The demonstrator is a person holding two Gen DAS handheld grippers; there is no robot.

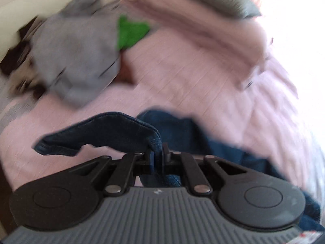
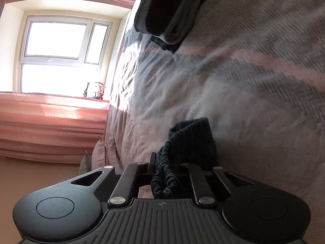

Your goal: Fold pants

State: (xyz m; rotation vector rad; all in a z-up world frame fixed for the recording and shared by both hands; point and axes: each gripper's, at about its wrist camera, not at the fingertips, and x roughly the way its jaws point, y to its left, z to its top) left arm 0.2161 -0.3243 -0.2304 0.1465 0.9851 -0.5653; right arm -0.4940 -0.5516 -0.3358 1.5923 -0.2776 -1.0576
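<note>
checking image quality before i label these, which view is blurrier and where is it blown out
Left wrist view: heavy motion smear over the grey garment and pink bedspread, white glare at the right edge; only the left tool and the pinched jeans look sharp. Right wrist view: mostly crisp, window overexposed, dark clothes smeared.

pants (image 1: 113, 132): dark blue denim | bedspread (image 1: 182, 77): pale pink | cloth (image 1: 130, 32): bright green

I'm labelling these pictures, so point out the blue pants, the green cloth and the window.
blue pants (image 1: 113, 130), left wrist view, on the folded denim flap above the closed fingers.
green cloth (image 1: 130, 32), left wrist view, middle of the cloth.
window (image 2: 56, 38), right wrist view, upper big pane.
</note>
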